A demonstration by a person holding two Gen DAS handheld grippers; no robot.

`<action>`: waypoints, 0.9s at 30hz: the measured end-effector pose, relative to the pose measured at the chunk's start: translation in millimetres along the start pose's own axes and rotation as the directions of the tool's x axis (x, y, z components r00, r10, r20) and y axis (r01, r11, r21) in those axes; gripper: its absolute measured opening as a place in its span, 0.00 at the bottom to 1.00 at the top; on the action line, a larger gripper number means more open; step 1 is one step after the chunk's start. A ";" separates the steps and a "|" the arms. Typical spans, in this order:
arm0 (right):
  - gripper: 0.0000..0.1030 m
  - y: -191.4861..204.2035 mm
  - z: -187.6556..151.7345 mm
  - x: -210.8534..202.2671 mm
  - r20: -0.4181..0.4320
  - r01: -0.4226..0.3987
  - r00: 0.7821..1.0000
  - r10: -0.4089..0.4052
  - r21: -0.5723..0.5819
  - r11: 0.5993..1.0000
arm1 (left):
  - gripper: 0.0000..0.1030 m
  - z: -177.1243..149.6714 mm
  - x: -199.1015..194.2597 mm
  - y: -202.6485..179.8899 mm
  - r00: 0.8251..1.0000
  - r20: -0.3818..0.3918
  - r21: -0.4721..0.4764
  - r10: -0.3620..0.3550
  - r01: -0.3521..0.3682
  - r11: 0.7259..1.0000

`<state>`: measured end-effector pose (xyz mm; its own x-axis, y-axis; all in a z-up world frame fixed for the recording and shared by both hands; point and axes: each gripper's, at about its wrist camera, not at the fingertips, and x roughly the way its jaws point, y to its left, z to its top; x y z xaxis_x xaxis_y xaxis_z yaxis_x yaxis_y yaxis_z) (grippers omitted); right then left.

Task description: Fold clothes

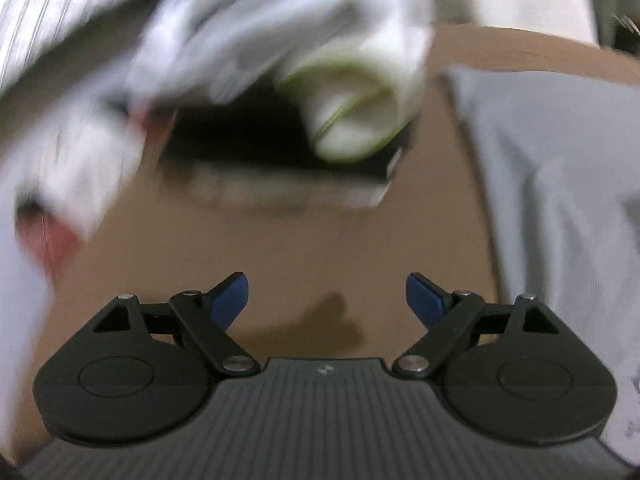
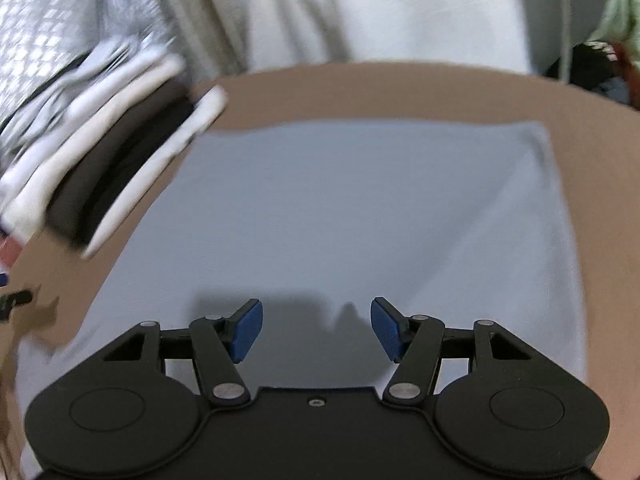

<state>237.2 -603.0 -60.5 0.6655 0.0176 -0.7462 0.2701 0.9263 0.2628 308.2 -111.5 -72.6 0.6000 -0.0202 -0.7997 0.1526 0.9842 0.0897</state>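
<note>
A light grey-blue garment (image 2: pixel 360 216) lies flat and smooth on the brown table (image 2: pixel 360 88), folded to a rough rectangle. My right gripper (image 2: pixel 317 330) is open and empty just above its near part. The same garment shows at the right edge of the left wrist view (image 1: pixel 560 200). My left gripper (image 1: pixel 327 300) is open and empty over bare table, left of the garment. A blurred stack of folded white and black clothes (image 1: pixel 280 128) lies ahead of it, and also shows in the right wrist view (image 2: pixel 112 152).
A rolled white piece with green trim (image 1: pixel 360 112) rests on the stack. A white cloth or sheet (image 2: pixel 380 8) hangs beyond the table's far edge. Red and white items (image 1: pixel 52 216) lie blurred at the far left. The left gripper's tip (image 2: pixel 12 300) shows at the left edge.
</note>
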 end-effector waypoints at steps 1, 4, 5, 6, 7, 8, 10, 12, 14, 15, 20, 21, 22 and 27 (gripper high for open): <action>0.63 7.9 -10.4 -1.6 -0.011 -0.014 1.000 0.014 -0.008 1.000 | 0.84 -12.1 0.7 18.0 0.999 -0.034 -0.093 0.004 -0.007 0.996; 0.63 33.0 -41.6 -12.3 -0.039 -0.123 0.992 0.123 0.013 0.992 | 0.86 -49.2 -0.6 55.1 0.989 -0.090 -0.291 0.120 -0.141 0.946; 0.63 43.3 -53.8 -16.8 -0.041 -0.170 0.984 0.171 0.032 0.985 | 0.86 -61.5 -1.3 62.2 0.980 -0.103 -0.318 0.168 -0.192 0.929; 0.63 54.0 -65.4 -21.8 -0.044 -0.215 0.975 0.217 0.047 0.976 | 0.86 -70.2 -0.4 68.2 0.982 -0.122 -0.353 0.145 -0.180 0.918; 0.63 65.6 -76.0 -27.6 -0.049 -0.259 0.964 0.262 0.057 0.964 | 0.86 -78.4 0.9 74.2 0.984 -0.140 -0.391 0.110 -0.158 0.907; 0.63 77.5 -86.3 -32.0 -0.052 -0.301 0.951 0.304 0.060 0.952 | 0.86 -81.5 4.4 80.6 0.990 -0.140 -0.450 0.028 -0.088 0.889; 0.63 102.7 -105.5 -37.0 -0.064 -0.377 0.923 0.379 0.040 0.925 | 0.95 -87.2 10.6 91.4 0.987 -0.121 -0.548 -0.109 0.025 0.836; 0.63 133.0 -125.3 -40.2 -0.100 -0.430 0.899 0.426 -0.021 0.903 | 1.00 -94.2 11.5 91.5 0.992 -0.085 -0.566 -0.089 0.026 0.824; 0.63 165.2 -144.8 -40.4 -0.136 -0.458 0.886 0.443 -0.119 0.881 | 1.00 -94.0 17.6 82.7 0.994 -0.083 -0.552 -0.068 0.011 0.834; 0.63 182.2 -153.1 -37.7 -0.145 -0.462 0.885 0.442 -0.179 0.868 | 1.00 -93.3 16.3 78.0 0.996 -0.072 -0.531 -0.060 0.012 0.847; 0.63 247.5 -187.5 -16.4 -0.150 -0.432 0.902 0.405 -0.356 0.829 | 0.27 -93.5 14.2 56.4 0.999 0.005 -0.417 -0.045 0.043 0.908; 0.63 254.0 -190.7 -11.4 -0.148 -0.417 0.909 0.390 -0.354 0.837 | 0.03 -93.9 7.4 52.9 1.000 0.018 -0.386 0.005 0.003 0.923; 0.63 257.5 -194.3 -8.9 -0.150 -0.414 0.910 0.386 -0.347 0.842 | 0.03 -94.4 0.0 49.7 0.998 0.038 -0.358 0.049 -0.032 0.933; 0.64 256.4 -217.6 -14.0 -0.210 -0.490 0.871 0.444 -0.311 0.814 | 0.03 -101.5 -39.4 62.4 0.969 0.161 -0.415 0.188 -0.106 0.904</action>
<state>145.8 -283.8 -115.7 0.5536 0.5059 -0.6615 -0.3225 0.8626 0.3898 214.3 -31.4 -95.7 0.7367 0.1369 -0.6622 -0.2516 0.9645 -0.0806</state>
